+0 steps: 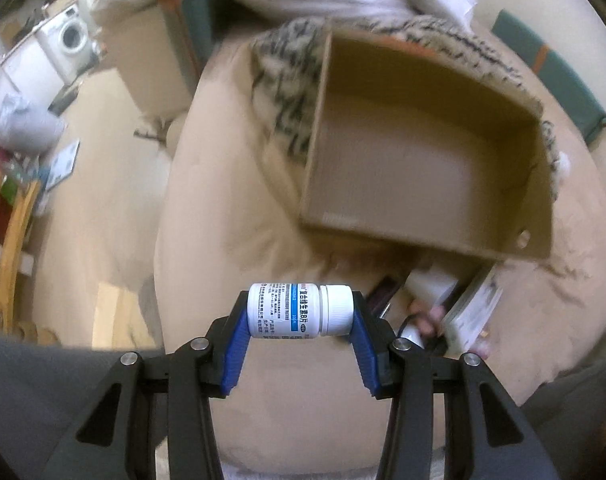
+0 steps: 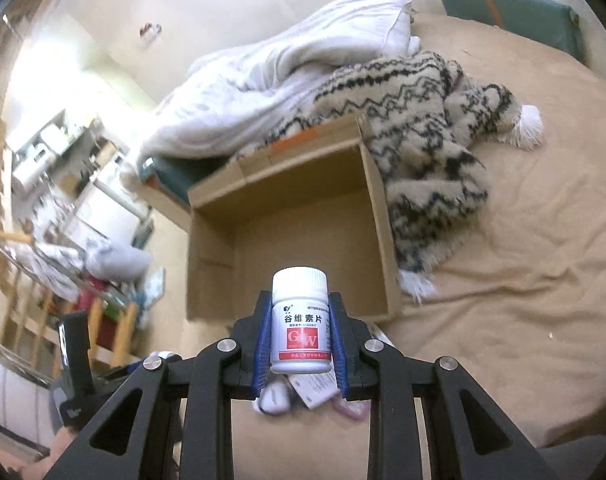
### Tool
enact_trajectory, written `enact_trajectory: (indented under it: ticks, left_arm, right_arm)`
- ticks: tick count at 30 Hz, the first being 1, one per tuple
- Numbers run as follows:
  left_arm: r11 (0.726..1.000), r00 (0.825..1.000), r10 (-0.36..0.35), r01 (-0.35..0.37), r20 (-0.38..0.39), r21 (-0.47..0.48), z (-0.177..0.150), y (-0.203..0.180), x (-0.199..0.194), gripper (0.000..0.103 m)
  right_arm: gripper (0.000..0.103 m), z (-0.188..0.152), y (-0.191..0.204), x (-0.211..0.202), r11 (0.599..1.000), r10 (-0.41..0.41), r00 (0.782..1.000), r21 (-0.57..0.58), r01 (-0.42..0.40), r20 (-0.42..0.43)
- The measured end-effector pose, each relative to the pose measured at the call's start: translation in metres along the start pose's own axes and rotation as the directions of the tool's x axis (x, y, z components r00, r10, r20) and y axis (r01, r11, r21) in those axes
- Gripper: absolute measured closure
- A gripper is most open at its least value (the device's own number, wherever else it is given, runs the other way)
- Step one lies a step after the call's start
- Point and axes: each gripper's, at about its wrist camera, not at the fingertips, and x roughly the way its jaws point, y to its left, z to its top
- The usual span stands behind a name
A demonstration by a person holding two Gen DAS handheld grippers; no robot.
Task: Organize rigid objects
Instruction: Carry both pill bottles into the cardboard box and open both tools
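White plastic, rigid, light and slick: blue-label bottle [image 1: 299,310] pinched end to end in left jaws, red-label bottle [image 2: 300,322] pinched across its sides in right jaws, cardboard box [image 2: 207,248] mid-frame.

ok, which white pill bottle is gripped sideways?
The blue-labelled white pill bottle in the left gripper: held end to end. The red-labelled white pill bottle stands upright.

White pill bottle [image 1: 299,310] lying sideways; red-labelled white bottle [image 2: 300,322] upright; an open, empty cardboard box [image 1: 423,152] beyond them.
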Motion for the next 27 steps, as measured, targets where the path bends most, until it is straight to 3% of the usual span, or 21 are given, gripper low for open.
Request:
enact_trajectory:
  ticks: [6, 14, 19, 23, 27]
  left_arm:
    - [0.998, 0.999, 0.001, -0.004, 0.043, 0.063, 0.045, -0.018, -0.008, 0.060]
    - [0.992, 0.999, 0.006, -0.011, 0.038, 0.129, 0.097, -0.037, 0.033, 0.060]
    - [0.990, 0.997, -0.079, 0.077, 0.016, 0.119, 0.104, -0.051, 0.059, 0.060]
    - [0.989, 0.999, -0.019, 0.014, 0.033, 0.149, 0.099, -0.059, 0.077, 0.060]
    - [0.993, 1.000, -0.022, 0.022, -0.002, 0.112, 0.101, -0.056, 0.090, 0.060]
  right_arm:
    - [0.075, 0.025, -0.001, 0.019, 1.000, -0.004, 1.000, -0.025, 0.005, 0.014]
    - [0.075, 0.042, 0.006, 0.082, 0.994, -0.048, 0.998, -0.101, 0.045, -0.034]
    - [0.075, 0.030, 0.002, 0.118, 0.990, -0.079, 0.994, -0.126, 0.069, -0.079]
    - [0.075, 0.021, -0.004, 0.139, 0.983, -0.143, 0.980, -0.135, 0.125, -0.135]
    - [0.075, 0.020, -0.006, 0.151, 0.978, -0.165, 0.972, -0.158, 0.139, -0.165]
